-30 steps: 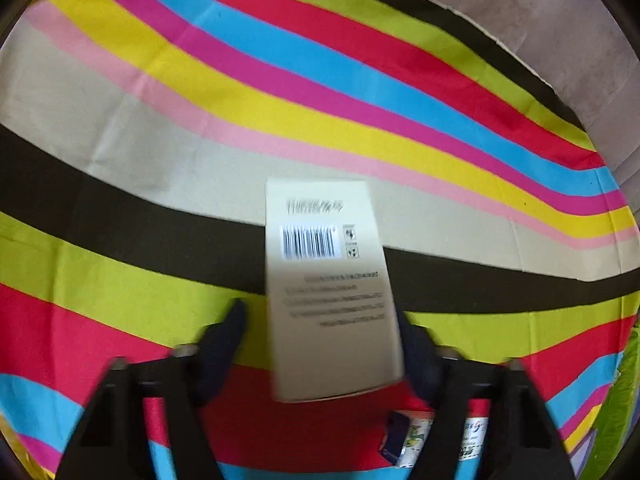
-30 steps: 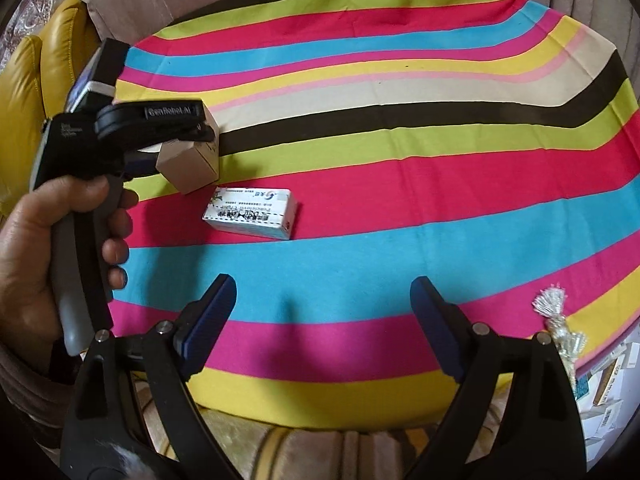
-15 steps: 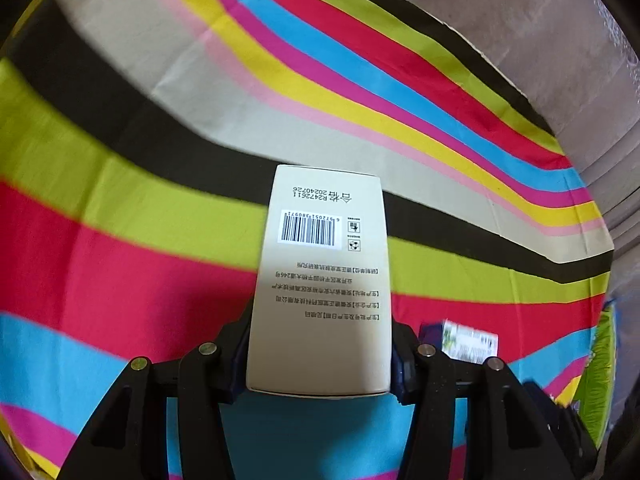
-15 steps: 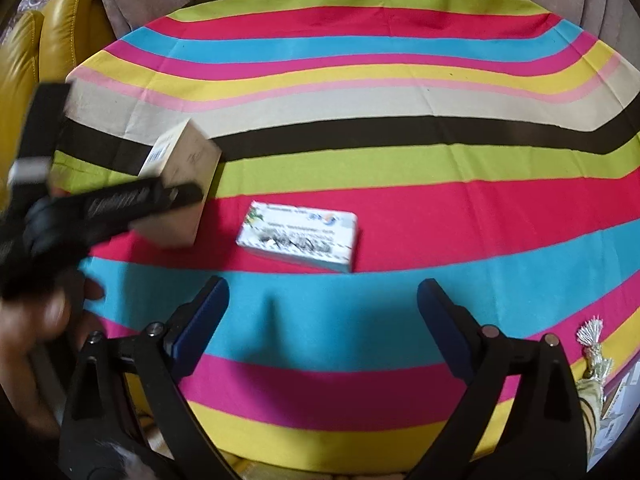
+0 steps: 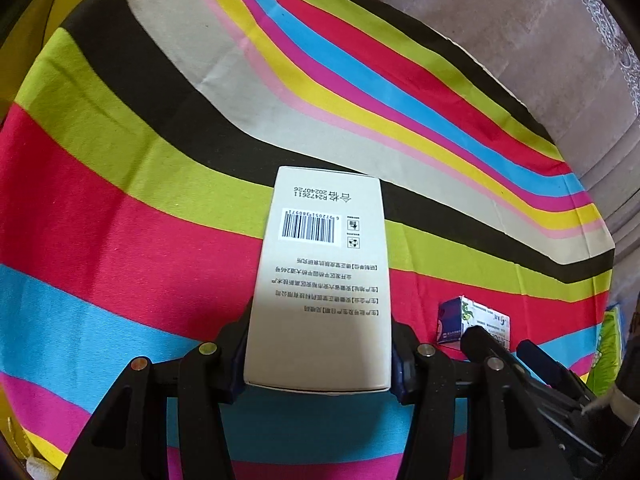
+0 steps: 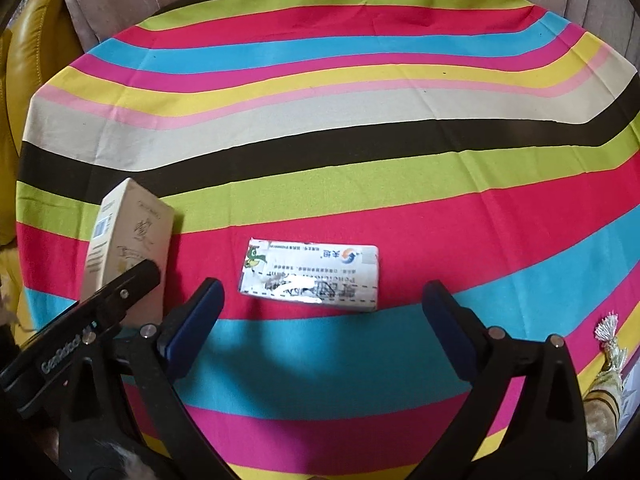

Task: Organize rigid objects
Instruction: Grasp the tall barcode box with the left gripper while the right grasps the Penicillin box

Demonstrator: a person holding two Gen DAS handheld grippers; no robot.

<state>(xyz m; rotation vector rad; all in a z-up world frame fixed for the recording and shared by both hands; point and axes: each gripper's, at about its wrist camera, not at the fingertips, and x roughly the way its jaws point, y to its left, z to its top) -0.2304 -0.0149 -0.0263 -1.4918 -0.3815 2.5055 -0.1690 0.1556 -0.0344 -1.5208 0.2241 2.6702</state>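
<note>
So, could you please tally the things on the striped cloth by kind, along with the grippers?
Cardboard boxes: 2, namely the beige barcode box clamped in the left gripper, and the white printed box lying flat on the striped cloth.
Grippers: 2, the left one and the open right gripper.
Tasselled item at the cloth's edge: 1.
Total: 5.

A matt woven striped multicolour cloth (image 6: 360,184) is spread over the tabletop. A matt cream cardboard carton (image 5: 320,280) is seen, and a glossy white printed paper box (image 6: 312,276) with scuffed print. Black matt plastic and blue pads (image 6: 192,320) are shown on the right gripper (image 6: 320,316).
</note>
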